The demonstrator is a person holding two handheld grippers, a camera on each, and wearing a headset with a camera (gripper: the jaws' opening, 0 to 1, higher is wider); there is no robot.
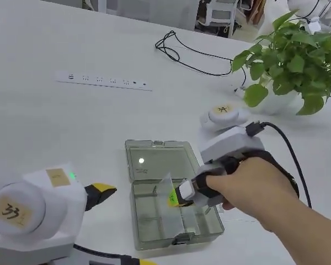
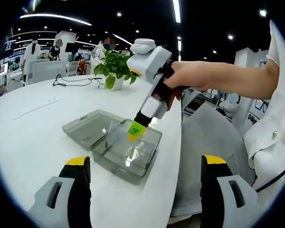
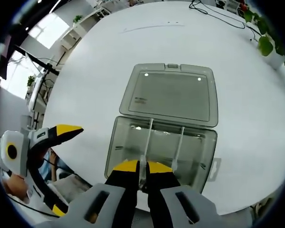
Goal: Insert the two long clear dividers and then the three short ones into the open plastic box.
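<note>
The right gripper (image 3: 142, 167) has its jaws pressed together on the top edge of a long clear divider (image 3: 148, 140), pinching it at the end nearest the person. In the head view the sheet hangs tilted beneath the yellow tips, with its lower edge down inside the open box (image 1: 137, 221), and it does not look seated in the wall slots yet. The left gripper (image 2: 146, 164) hovers with its jaws spread wide and empty, off to the box's left and touching nothing. A second divider (image 3: 179, 145) stands in the tray parallel to the held one and just beside it, apparently home. The box rests on the white table (image 1: 71, 127) with its lid (image 1: 154, 157) folded flat on the far side. As for handling, the divider is judged to be very light, thin and smooth. It should be stiff enough to keep its line but springy if bent, and it is likely to pivot or slip between the pads when held at one end only. A hold on the top edge nearer the middle would probably keep it level, and only light pressure is needed, since a hard squeeze could bow or crack it. The box itself looks light enough to skid when pushed, so the idle left gripper might usefully steady a wall while the sheet is pressed down
</note>
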